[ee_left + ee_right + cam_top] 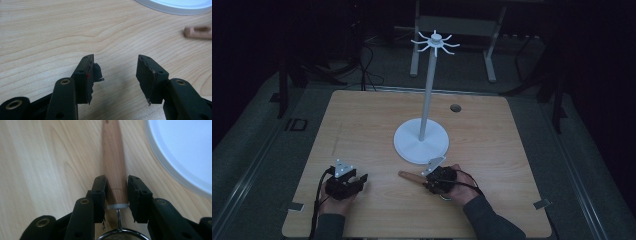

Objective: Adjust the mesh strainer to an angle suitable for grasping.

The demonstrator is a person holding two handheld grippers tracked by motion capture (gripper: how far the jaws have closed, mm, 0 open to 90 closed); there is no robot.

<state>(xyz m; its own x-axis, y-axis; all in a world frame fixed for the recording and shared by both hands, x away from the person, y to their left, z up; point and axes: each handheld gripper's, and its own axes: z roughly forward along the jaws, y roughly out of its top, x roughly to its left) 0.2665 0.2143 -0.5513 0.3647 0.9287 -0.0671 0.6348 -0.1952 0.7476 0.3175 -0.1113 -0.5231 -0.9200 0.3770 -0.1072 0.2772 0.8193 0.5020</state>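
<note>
In the high view, a white hook stand (421, 141) sits mid-desk (362, 120); the left hand-held gripper (362, 179) rests lower left, the right hand-held gripper (426, 184) lower centre on a wooden handle (411, 176). The left gripper view shows its jaws wide apart — empty. In the right gripper view, the jaws clamp the handle (113, 170) near its metal end, the stand's base (185, 152) at upper right.

Matt pale wood table (362, 120); smooth wooden handle (112, 167) with metal shank; white stand (421, 142), probably plastic.

No readable text, label or number appears anywhere.
</note>
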